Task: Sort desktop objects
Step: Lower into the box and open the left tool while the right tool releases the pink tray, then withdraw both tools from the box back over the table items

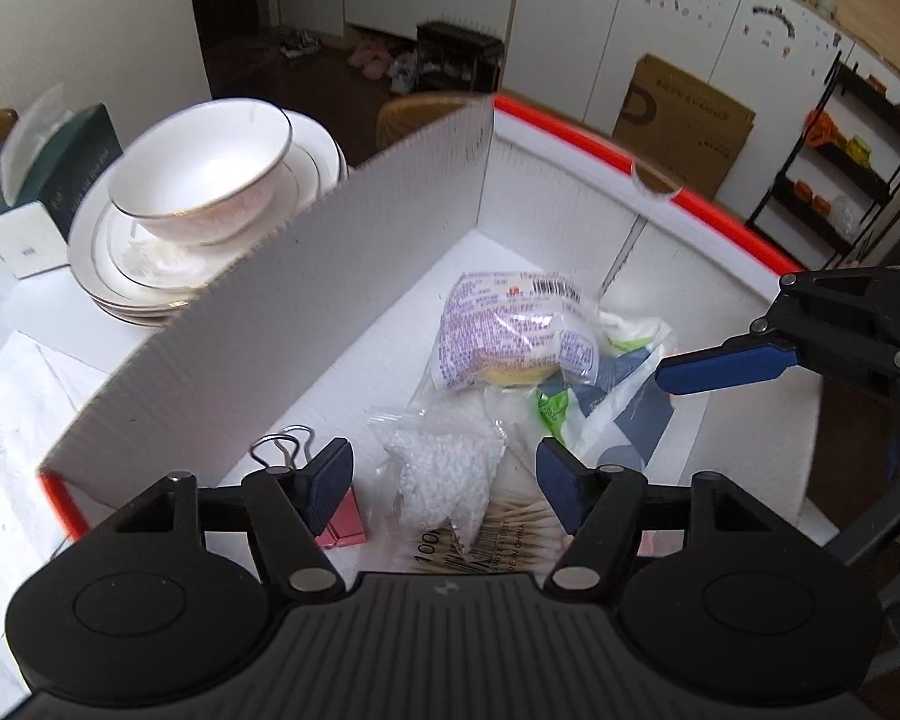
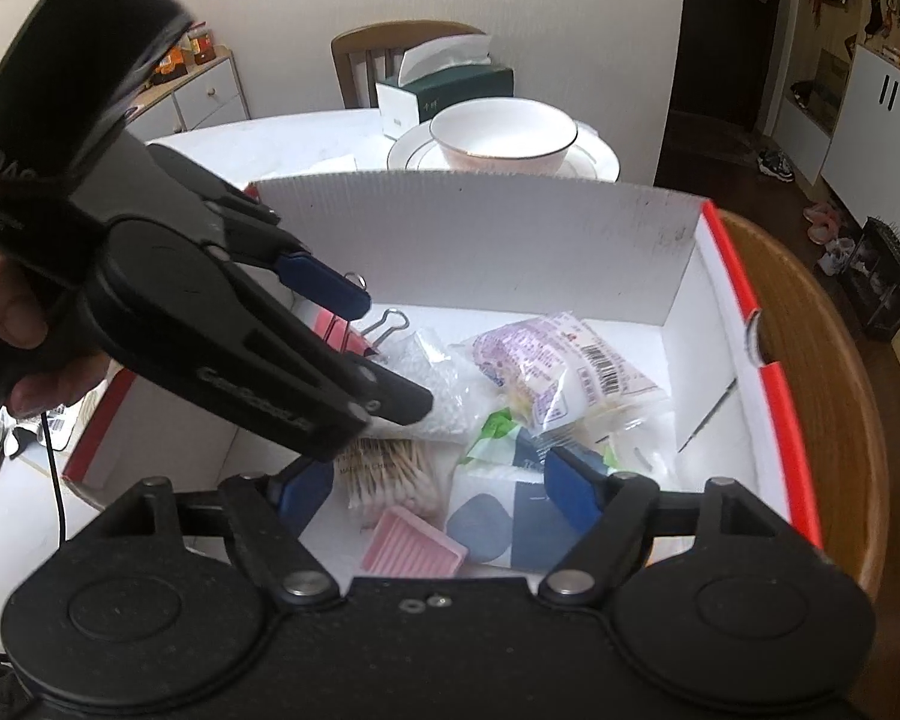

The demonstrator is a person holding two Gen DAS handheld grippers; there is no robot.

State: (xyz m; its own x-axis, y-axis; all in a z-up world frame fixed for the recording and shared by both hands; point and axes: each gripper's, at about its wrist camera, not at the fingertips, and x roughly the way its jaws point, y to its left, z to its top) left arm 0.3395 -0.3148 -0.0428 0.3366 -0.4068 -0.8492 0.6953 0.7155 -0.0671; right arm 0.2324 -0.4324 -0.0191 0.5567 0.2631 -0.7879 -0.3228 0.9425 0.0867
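Observation:
A white box with a red rim (image 1: 354,228) (image 2: 480,240) holds the items. Inside lie a snack cake in a purple-printed wrapper (image 1: 510,330) (image 2: 564,366), a bag of white beads (image 1: 444,468) (image 2: 444,384), a pack of cotton swabs (image 1: 504,528) (image 2: 390,468), a pink binder clip (image 1: 342,525) (image 2: 354,330), a pink pad (image 2: 414,549) and a blue-and-white packet (image 1: 630,414) (image 2: 498,510). My left gripper (image 1: 444,480) (image 2: 390,354) is open over the bead bag. My right gripper (image 2: 438,489) is open above the packet; one of its blue fingers (image 1: 726,369) shows at the box's right.
A white bowl (image 1: 204,174) (image 2: 504,132) sits on stacked plates (image 1: 132,276) beyond the box. A green tissue box (image 1: 54,180) (image 2: 450,90) stands behind them. A wooden chair (image 2: 810,360) is to the box's right. White paper (image 1: 24,396) lies on the table at left.

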